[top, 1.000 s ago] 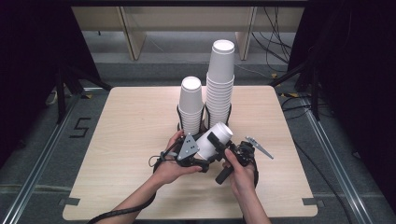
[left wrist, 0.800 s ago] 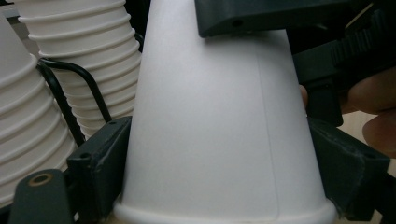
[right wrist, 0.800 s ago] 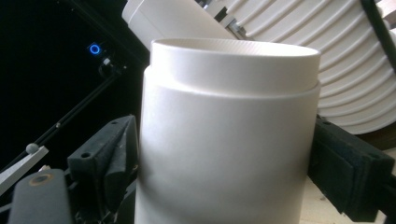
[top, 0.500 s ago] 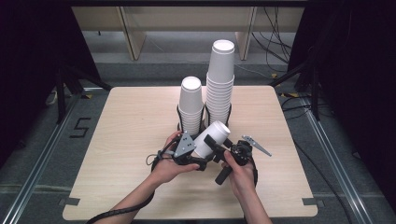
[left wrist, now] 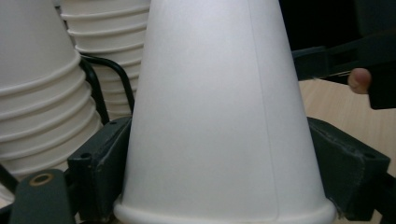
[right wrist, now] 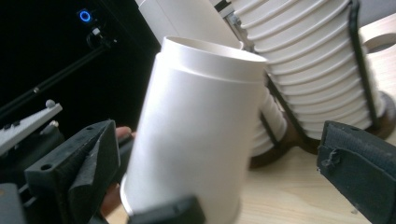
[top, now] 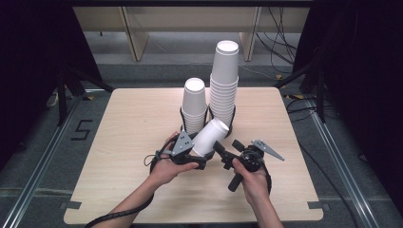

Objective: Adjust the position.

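Note:
A white paper cup (top: 211, 137) is tilted above the table, base up and to the right. My left gripper (top: 197, 154) is shut on its rim end; in the left gripper view both black jaws press the cup (left wrist: 219, 116) near the rim. My right gripper (top: 228, 148) is just right of the cup, and its jaws have just been opening. In the right gripper view the cup (right wrist: 196, 135) stands in the wide gap, with the right pad (right wrist: 359, 163) well clear of it.
Two stacks of white cups stand in black wire holders behind the hands: a short stack (top: 195, 102) and a tall stack (top: 224, 80). The wooden table (top: 119, 142) has bare room on both sides. Cables lie on the floor at the right.
The right gripper's jaws have spread apart and come off the cup. The cup stays in the left gripper, and both hands have hardly moved.

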`<control>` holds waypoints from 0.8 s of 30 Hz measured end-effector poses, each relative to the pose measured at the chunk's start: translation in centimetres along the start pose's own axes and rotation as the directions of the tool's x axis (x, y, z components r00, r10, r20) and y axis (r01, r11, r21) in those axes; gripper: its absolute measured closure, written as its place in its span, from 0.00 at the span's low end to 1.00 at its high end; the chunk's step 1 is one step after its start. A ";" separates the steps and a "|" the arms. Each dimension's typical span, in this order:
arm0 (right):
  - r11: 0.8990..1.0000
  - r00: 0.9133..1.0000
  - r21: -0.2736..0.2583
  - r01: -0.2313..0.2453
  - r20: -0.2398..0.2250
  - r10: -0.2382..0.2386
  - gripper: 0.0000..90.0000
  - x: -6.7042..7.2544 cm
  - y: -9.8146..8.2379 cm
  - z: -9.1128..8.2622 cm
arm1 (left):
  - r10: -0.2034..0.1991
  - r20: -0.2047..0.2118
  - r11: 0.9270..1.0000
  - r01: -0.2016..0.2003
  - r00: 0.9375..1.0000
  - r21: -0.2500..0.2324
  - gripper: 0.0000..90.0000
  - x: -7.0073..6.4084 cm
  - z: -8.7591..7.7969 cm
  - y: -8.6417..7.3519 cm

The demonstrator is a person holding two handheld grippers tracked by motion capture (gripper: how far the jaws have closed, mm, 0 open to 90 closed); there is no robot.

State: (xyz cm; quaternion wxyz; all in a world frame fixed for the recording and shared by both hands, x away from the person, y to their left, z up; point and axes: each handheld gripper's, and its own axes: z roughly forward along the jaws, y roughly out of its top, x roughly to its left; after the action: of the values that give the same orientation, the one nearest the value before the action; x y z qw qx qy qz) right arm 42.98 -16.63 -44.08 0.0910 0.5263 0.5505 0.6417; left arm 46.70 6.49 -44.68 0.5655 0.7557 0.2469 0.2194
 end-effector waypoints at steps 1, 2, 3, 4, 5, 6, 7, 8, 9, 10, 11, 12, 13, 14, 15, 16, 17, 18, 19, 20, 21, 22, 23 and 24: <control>1.000 1.000 0.003 0.007 -0.008 -0.007 0.01 -0.2 0.0 -0.3 | -0.021 0.012 1.000 0.021 1.000 -0.001 0.16 0.0 0.0 0.0; 1.000 1.000 0.009 0.009 0.003 -0.009 0.01 -0.3 0.0 -0.5 | -0.007 0.015 1.000 0.007 1.000 -0.008 0.16 0.2 -0.1 0.1; 1.000 1.000 0.010 0.004 0.013 -0.004 0.01 -0.4 0.0 -0.7 | -0.013 0.013 1.000 0.013 1.000 -0.002 0.16 0.2 -0.2 0.1; 1.000 1.000 0.006 0.023 0.004 -0.023 0.01 -0.6 0.1 -0.9 | -0.019 0.016 1.000 0.019 1.000 0.007 0.16 0.1 -0.3 0.1; 0.999 0.999 0.003 0.032 0.004 -0.032 0.01 -0.8 0.1 -1.1 | -0.012 0.023 1.000 0.012 1.000 -0.002 0.16 0.2 -0.3 0.1; 0.998 0.998 0.013 0.055 0.025 -0.055 0.02 -0.9 0.1 -1.3 | -0.007 0.023 1.000 0.006 1.000 0.011 0.16 0.2 -0.4 0.2; 0.997 0.997 0.018 0.077 0.023 -0.077 0.02 -1.1 0.1 -1.4 | -0.002 0.026 1.000 0.002 1.000 0.018 0.16 0.3 -0.4 0.3; 0.996 0.995 0.024 0.087 0.036 -0.088 0.03 -1.1 0.1 -1.5 | -0.001 0.028 1.000 0.001 1.000 0.022 0.16 0.3 -0.5 0.4; 0.994 0.993 0.030 0.109 0.040 -0.111 0.04 -1.2 0.2 -1.7 | 0.005 0.033 0.999 -0.006 0.999 0.031 0.16 0.4 -0.5 0.5; 0.992 0.992 0.032 0.121 0.033 -0.122 0.04 -1.3 0.2 -1.8 | 0.013 0.034 0.999 -0.014 0.999 0.035 0.16 0.6 -0.5 0.6; 0.990 0.990 0.041 0.134 0.039 -0.136 0.05 -1.4 0.2 -1.9 | 0.010 0.036 0.999 -0.012 0.999 0.047 0.16 0.7 -0.6 0.8; 0.980 0.979 0.058 0.192 0.055 -0.195 0.07 -1.6 0.3 -2.2 | -0.002 0.049 0.998 -0.001 0.999 0.061 0.16 1.2 -0.8 1.0; 0.980 0.979 0.058 0.192 0.055 -0.195 0.07 -1.6 0.3 -2.2 | -0.002 0.049 0.998 -0.001 0.999 0.061 0.16 1.2 -0.8 1.0; 0.969 0.970 0.091 0.229 0.066 -0.235 0.08 -2.1 0.3 -2.2 | -0.004 0.062 0.997 -0.002 0.998 0.083 0.16 1.7 -1.0 1.3; 0.969 0.970 0.091 0.229 0.066 -0.235 0.08 -2.1 0.3 -2.2 | -0.004 0.062 0.997 -0.002 0.998 0.083 0.16 1.7 -1.0 1.3; 0.968 0.970 0.104 0.228 0.056 -0.235 0.09 -2.3 0.3 -2.2 | 0.015 0.071 0.995 -0.022 0.997 0.100 0.16 1.9 -1.1 1.5; 0.960 0.963 0.118 0.254 0.066 -0.263 0.09 -2.5 0.3 -2.3 | 0.026 0.076 0.993 -0.035 0.997 0.111 0.16 2.0 -1.2 1.6; 0.954 0.959 0.144 0.262 0.069 -0.274 0.10 -2.7 0.3 -2.4 | 0.032 0.085 0.991 -0.042 0.996 0.123 0.16 2.2 -1.3 1.8; 0.945 0.952 0.160 0.286 0.059 -0.299 0.12 -2.9 0.4 -2.4 | 0.033 0.095 0.990 -0.046 0.995 0.134 0.16 2.3 -1.4 1.9; 0.935 0.946 0.192 0.298 0.070 -0.316 0.14 -3.1 0.3 -2.5 | 0.040 0.106 0.986 -0.056 0.994 0.155 0.16 2.5 -1.5 2.1; 0.921 0.931 0.188 0.340 0.068 -0.358 0.15 -3.6 0.4 -2.5 | 0.048 0.111 0.984 -0.066 0.993 0.168 0.16 2.6 -1.5 2.2; 0.915 0.927 0.205 0.348 0.070 -0.368 0.15 -3.8 0.5 -2.5 | 0.048 0.111 0.984 -0.066 0.993 0.168 0.16 2.6 -1.5 2.2; 0.915 0.927 0.205 0.348 0.070 -0.368 0.15 -3.8 0.5 -2.5 | 0.054 0.118 0.980 -0.075 0.992 0.182 0.16 2.7 -1.5 2.2; 0.915 0.929 0.223 0.335 0.083 -0.361 0.15 -4.1 0.4 -2.6 | 0.074 0.139 0.972 -0.103 0.987 0.212 0.16 2.9 -1.6 2.4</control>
State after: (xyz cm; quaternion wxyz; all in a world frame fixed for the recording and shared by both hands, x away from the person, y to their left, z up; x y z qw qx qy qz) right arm 42.94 -21.21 -45.71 0.1827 0.4646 0.6919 0.5215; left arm 48.31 8.88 -41.80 0.4836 0.8362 0.1980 0.1663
